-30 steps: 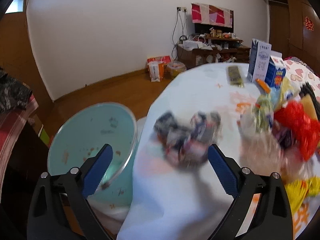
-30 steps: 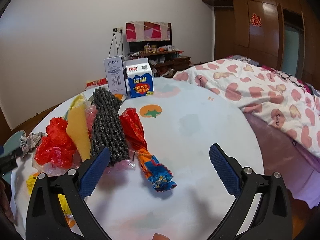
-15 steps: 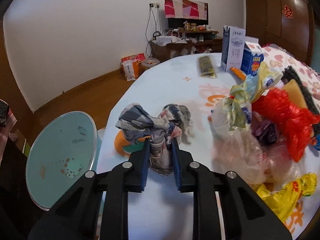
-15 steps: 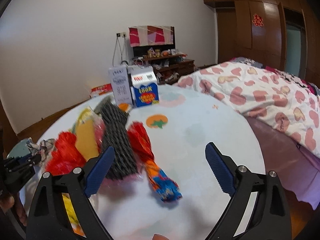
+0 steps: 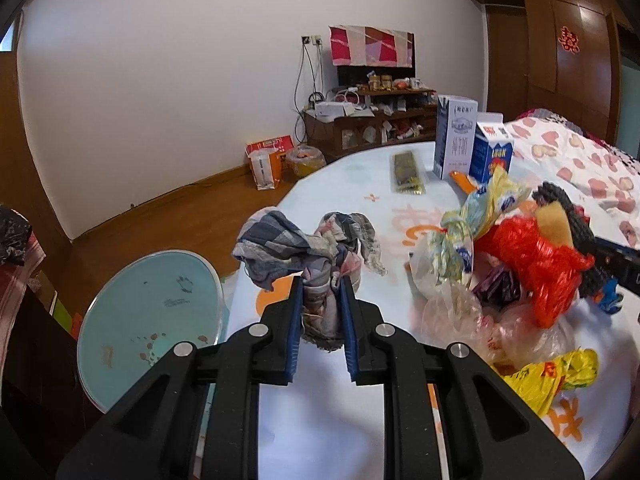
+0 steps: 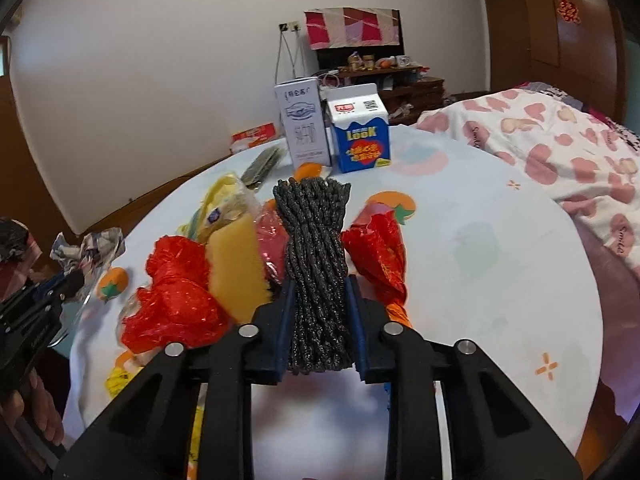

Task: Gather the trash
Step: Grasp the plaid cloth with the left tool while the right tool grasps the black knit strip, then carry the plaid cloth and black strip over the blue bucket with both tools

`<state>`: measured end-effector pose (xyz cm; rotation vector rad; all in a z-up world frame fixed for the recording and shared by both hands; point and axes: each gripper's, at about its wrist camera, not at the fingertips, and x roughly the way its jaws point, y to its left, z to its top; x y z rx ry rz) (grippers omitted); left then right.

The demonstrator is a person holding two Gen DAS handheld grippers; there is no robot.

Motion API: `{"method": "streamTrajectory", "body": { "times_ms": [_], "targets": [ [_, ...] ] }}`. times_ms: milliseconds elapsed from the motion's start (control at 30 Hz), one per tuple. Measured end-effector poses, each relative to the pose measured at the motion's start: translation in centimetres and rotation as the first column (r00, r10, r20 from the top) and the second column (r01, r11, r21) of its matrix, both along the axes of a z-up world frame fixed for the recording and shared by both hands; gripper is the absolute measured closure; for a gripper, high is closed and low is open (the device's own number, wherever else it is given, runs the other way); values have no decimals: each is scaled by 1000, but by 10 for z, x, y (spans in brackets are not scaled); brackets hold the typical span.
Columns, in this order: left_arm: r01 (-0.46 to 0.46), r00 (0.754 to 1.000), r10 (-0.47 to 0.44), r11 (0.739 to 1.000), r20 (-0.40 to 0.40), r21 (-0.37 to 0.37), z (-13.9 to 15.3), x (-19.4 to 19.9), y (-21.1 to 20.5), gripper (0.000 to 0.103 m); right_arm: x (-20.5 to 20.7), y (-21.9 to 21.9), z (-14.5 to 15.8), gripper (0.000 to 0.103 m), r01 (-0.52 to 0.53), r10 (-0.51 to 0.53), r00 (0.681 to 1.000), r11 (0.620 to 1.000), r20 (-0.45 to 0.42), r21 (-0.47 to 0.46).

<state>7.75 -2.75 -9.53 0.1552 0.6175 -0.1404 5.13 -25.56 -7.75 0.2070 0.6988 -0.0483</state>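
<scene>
Trash is piled on the round table (image 6: pixel 500 280); both tools have a piece each. Left gripper (image 5: pixel 320 304) is clenched on a crumpled rag (image 5: pixel 304 248), pinched at its lower bunch so the loose folds flop above the jaws. Teal bin (image 5: pixel 148 312) sits just off the table edge to its left, likely the drop target. Right gripper (image 6: pixel 318 308) is clamped mid-length on the dark foam net (image 6: pixel 314 236), pointing level across the table toward the cartons (image 6: pixel 332 128).

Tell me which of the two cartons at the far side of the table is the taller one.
The grey-white carton, left of the shorter blue LOOK carton in the right wrist view.
</scene>
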Motion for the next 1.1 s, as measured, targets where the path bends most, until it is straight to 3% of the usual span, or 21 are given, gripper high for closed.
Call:
{"method": "streamTrajectory", "body": {
  "times_ms": [167, 467, 800, 1100],
  "targets": [
    [-28, 999, 29, 1000, 23, -11, 10, -5, 7, 85, -5, 0, 7, 90, -3, 3, 1000, 1000, 31, 14],
    [-92, 993, 92, 996, 73, 0, 33, -8, 29, 85, -20, 9, 44, 90, 18, -15, 989, 1000, 148, -19],
    [-190, 978, 186, 981, 93, 41, 39, -6, 66, 85, 3, 45, 65, 90, -65, 74, 981, 996, 180, -53],
    [-287, 957, 282, 955, 73, 72, 26, -8, 119, 85, 35, 102, 70, 90, -180, 190, 965, 981, 181, -69]
  ]
}}
